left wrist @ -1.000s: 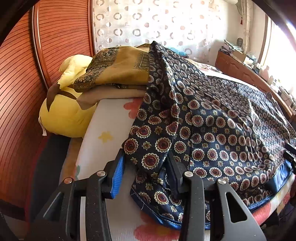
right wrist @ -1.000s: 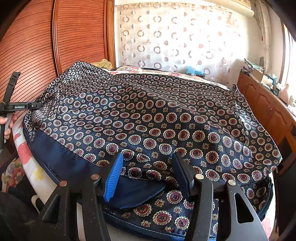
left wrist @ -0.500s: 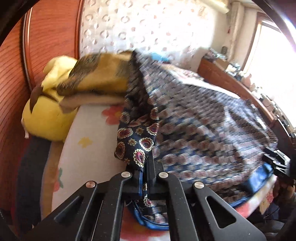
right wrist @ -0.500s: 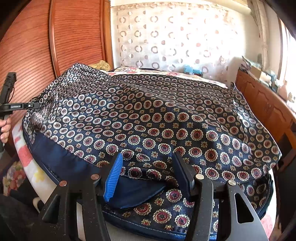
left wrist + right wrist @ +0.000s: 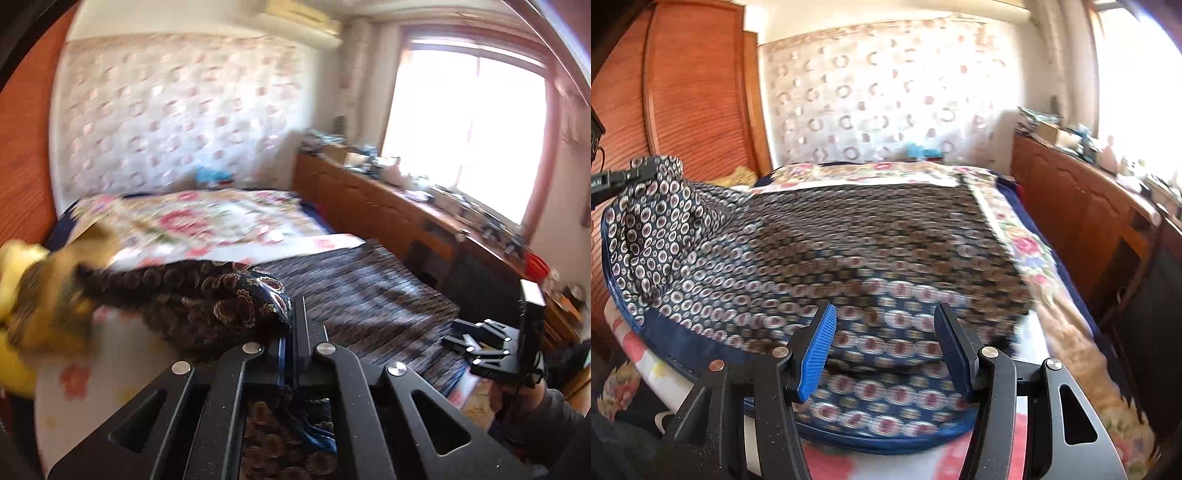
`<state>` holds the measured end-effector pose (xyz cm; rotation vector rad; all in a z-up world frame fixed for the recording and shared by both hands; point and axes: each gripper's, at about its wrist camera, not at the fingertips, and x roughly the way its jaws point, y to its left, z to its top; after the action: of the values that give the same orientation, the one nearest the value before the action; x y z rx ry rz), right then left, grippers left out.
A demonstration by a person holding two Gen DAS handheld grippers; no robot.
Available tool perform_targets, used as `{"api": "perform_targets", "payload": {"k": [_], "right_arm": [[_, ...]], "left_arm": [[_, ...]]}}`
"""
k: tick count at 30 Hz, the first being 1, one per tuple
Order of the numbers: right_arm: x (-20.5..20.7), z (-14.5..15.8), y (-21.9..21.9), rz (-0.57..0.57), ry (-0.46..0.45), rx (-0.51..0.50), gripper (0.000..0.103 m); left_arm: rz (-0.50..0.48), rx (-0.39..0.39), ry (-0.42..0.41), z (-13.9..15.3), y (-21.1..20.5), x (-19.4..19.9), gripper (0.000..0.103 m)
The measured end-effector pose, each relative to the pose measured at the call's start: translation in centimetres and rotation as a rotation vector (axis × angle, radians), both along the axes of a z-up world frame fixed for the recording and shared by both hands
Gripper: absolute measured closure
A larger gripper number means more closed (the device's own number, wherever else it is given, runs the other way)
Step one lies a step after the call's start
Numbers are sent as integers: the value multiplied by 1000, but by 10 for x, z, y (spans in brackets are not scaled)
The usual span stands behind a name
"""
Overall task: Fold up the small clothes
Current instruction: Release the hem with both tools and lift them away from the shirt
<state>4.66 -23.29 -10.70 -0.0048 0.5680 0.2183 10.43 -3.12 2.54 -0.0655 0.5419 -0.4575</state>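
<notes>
A navy patterned cloth with round medallions [image 5: 849, 236] lies spread over the bed. My left gripper [image 5: 293, 321] is shut on a corner of this cloth [image 5: 221, 295] and holds it lifted, with the fabric bunched to the left of the jaws. That raised corner shows at the far left in the right wrist view [image 5: 653, 199], where the left gripper [image 5: 624, 177] pinches it. My right gripper [image 5: 884, 343] is open, its jaws standing just above the near edge of the cloth. It also shows at the right in the left wrist view [image 5: 484, 350].
The bed has a floral sheet [image 5: 207, 221]. A yellow plush and folded ochre cloth [image 5: 40, 295] lie at the left, blurred. A wooden sideboard [image 5: 1082, 221] with clutter runs along the right. A wooden headboard panel [image 5: 694, 103] stands at the left.
My left gripper shut on the cloth's corner, then lifted it and swung right across the bed. The cloth's far half has pulled back, baring floral sheet. My right gripper stays open.
</notes>
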Motion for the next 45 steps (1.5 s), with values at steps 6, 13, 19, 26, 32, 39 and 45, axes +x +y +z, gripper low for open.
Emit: {"api": "perform_targets", "payload": {"k": [6, 13, 19, 26, 32, 39, 45], "right_arm": [[-11, 11, -30, -56, -26, 8, 46], [-22, 19, -35, -59, -45, 21, 46], [-18, 15, -32, -52, -38, 24, 46], [-2, 16, -18, 13, -36, 19, 46], [17, 19, 6, 110, -32, -15, 46], [48, 26, 46, 247, -5, -27, 46], [75, 23, 86, 406, 36, -78, 46]], "left_arm": [[-185, 44, -49, 29, -90, 10, 100], [-302, 127, -5, 20, -135, -2, 88], [-290, 112, 40, 12, -118, -7, 66], [-176, 125, 67, -8, -78, -12, 66], [-53, 149, 72, -28, -35, -24, 66], [51, 135, 95, -42, 10, -27, 66], [106, 117, 105, -48, 37, -27, 66]]}}
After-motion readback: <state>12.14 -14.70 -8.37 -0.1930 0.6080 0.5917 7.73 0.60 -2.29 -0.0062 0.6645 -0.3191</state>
